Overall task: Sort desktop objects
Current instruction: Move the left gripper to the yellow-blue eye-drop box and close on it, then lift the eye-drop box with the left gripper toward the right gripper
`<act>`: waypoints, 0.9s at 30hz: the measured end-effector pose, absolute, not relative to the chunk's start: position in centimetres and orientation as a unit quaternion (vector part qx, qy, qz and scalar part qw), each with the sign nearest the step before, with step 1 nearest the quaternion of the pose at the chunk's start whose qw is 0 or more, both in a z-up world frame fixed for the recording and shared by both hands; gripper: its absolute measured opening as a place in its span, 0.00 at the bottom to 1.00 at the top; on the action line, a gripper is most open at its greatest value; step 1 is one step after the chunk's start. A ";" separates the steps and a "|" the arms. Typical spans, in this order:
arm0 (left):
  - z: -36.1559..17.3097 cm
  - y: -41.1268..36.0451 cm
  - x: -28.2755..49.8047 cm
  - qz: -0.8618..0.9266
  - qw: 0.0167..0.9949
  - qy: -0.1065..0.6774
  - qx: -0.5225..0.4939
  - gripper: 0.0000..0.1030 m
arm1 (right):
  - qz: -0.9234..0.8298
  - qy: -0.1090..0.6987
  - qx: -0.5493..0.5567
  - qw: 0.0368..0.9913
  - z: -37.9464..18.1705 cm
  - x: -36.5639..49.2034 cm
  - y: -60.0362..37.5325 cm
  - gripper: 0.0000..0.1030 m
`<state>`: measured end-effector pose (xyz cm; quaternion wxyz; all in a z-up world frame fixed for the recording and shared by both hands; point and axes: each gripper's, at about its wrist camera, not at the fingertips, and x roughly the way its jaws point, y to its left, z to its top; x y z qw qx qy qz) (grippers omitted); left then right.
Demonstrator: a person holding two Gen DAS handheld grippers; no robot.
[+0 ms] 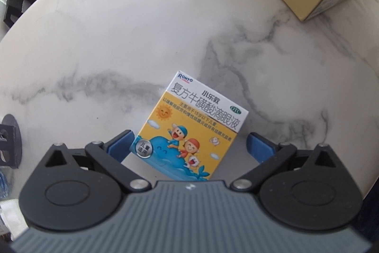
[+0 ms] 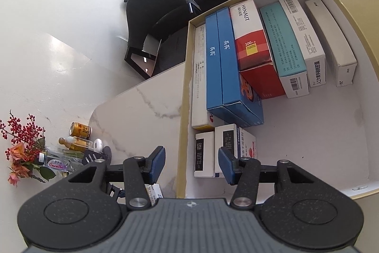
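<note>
on the marble table point(image 1: 118, 44) we see the eye-drop box point(image 1: 191, 127) lying flat between the spread fingers of our left gripper point(image 1: 189, 146), its lower left edge just beside the left pad, the right pad apart from it. our right gripper point(image 2: 191, 164) hangs spread and empty over the near wall of the storage box point(image 2: 183, 91), where medicine boxes point(image 2: 227, 68) stand in rows.

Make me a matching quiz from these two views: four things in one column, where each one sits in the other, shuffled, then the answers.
Things:
1. eye drop box
2. blue boxes
3. gold can
4. left gripper

Places:
A. inside the tray
B. beside the flowers
C. lying on the marble table
D. open around a small box

Pairs: 1-C, 2-A, 3-B, 4-D
</note>
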<state>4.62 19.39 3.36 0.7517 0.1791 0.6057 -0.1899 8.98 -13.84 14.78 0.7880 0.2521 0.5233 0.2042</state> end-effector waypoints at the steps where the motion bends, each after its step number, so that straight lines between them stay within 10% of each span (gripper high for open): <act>1: 3.4 19.4 4.5 -0.188 0.754 0.605 0.174 0.98 | 0.206 0.523 0.247 0.790 14.9 8.9 -13.7 0.48; 7: 4.2 19.2 3.6 -0.185 0.767 0.594 0.157 0.79 | 0.228 0.521 0.233 0.789 15.9 8.4 -12.7 0.39; 27: 6.7 19.1 2.4 -0.186 0.798 0.568 0.077 0.74 | 0.285 0.537 0.186 0.772 16.9 6.1 -8.3 0.38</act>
